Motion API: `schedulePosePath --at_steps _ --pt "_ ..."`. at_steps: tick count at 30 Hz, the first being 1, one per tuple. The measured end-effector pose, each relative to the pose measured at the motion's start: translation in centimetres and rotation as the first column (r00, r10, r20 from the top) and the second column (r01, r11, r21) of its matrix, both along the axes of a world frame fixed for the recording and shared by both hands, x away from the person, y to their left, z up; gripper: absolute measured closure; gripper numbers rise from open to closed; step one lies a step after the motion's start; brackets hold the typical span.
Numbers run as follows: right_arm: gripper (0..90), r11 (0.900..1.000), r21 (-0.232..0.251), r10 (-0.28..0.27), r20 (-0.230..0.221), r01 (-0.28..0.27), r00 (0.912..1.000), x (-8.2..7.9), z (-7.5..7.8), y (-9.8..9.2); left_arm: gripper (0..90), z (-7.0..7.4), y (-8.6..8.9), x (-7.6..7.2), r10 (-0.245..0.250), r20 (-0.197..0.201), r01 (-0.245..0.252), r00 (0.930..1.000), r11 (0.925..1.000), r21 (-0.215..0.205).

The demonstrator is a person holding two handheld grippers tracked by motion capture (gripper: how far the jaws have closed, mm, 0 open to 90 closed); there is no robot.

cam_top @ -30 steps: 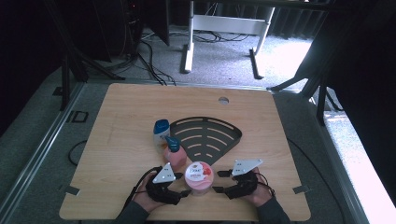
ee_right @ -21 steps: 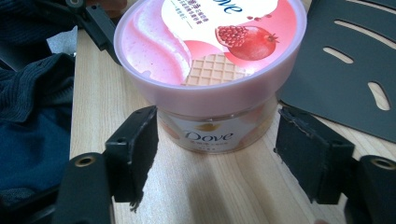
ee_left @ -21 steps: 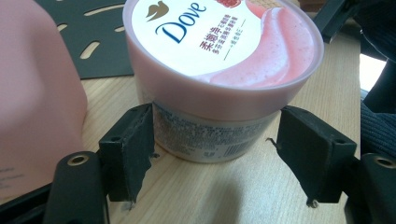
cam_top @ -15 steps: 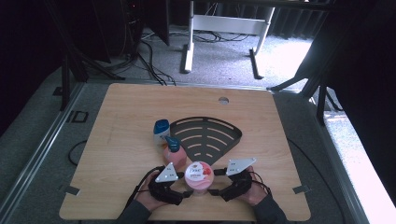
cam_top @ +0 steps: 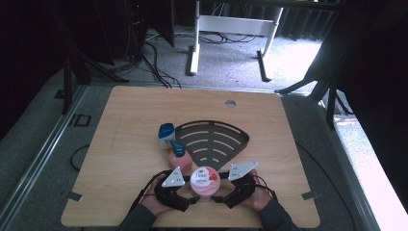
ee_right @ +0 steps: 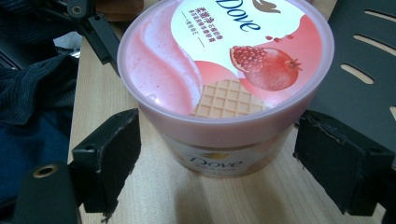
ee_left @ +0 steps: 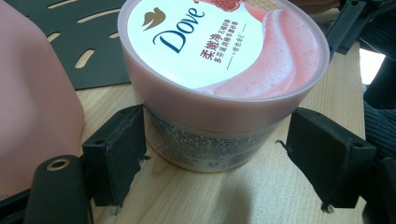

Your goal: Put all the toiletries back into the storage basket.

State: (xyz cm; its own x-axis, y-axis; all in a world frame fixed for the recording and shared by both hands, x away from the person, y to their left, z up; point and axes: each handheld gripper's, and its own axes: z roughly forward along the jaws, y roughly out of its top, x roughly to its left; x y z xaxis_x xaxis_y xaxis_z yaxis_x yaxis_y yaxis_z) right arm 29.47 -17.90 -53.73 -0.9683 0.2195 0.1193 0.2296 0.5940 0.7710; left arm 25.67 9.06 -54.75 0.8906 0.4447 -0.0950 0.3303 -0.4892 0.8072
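A round pink Dove tub with a pomegranate-printed lid is seen standing upright on the light wooden table, flanked by the left gripper and the right gripper, each held in a hand. Both sets of jaws have just been opening and now stand wide, the tub between them; one left pad lies at its wall, the others are clear. Just beyond the tub, a pink pump bottle, a white blue-capped bottle and a black slotted fan-shaped tray are seen.
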Motion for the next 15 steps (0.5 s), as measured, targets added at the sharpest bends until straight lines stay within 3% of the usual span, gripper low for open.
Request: schedulePosePath --at_steps 9,15 --pt "15.0 0.999 -0.034 0.004 0.037 -0.003 0.9993 -0.17 -0.1 0.27 19.4 0.09 -0.19 -0.09 -0.005 0.025 0.005 0.9997 0.9998 0.019" --pt "15.2 1.0 -0.027 -0.002 0.026 0.003 0.9997 -0.11 -0.13 0.25 19.5 0.03 -0.29 -0.14 -0.001 0.026 0.0 0.9997 0.9995 0.033"
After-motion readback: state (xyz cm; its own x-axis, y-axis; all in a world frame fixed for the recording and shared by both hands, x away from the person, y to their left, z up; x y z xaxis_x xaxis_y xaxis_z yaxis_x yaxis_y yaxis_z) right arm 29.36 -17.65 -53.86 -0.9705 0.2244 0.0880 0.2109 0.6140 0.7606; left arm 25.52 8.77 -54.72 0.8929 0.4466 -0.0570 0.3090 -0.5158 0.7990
